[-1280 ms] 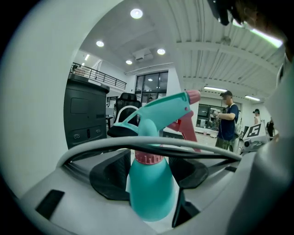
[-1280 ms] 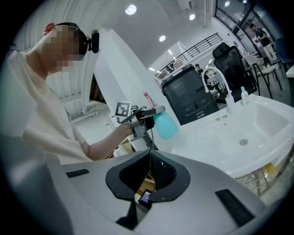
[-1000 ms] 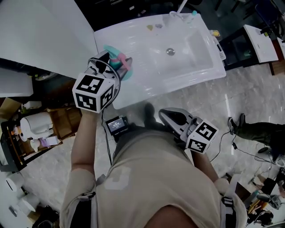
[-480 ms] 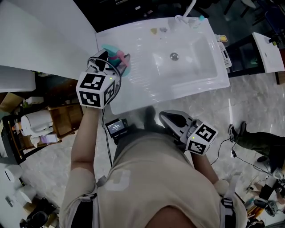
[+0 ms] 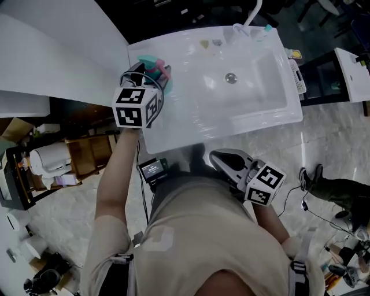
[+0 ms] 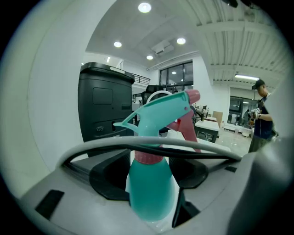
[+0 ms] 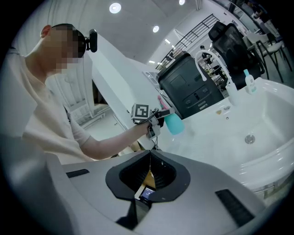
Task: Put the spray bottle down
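Note:
A teal spray bottle (image 5: 156,70) with a pink trigger sits between the jaws of my left gripper (image 5: 151,75), over the left rim of the white sink (image 5: 173,130). In the left gripper view the bottle (image 6: 151,183) stands upright, and the left gripper (image 6: 149,172) is shut on its body. Whether its base touches the white rim below I cannot tell. The right gripper view shows the bottle (image 7: 175,123) from the side, with the left gripper (image 7: 161,117) on it. My right gripper (image 5: 226,162) is low by my waist, and its jaws (image 7: 149,167) are shut on nothing.
The sink basin has a drain (image 5: 230,77), a white faucet (image 5: 252,13) and a small bottle (image 5: 267,27) at its far edge. A black machine (image 6: 103,105) stands behind the sink. Shelves with clutter (image 5: 46,165) are at the left. A person (image 6: 262,114) stands far right.
My left gripper has carried the spray bottle forward and lower over the sink's left rim. The right gripper has stayed near my waist.

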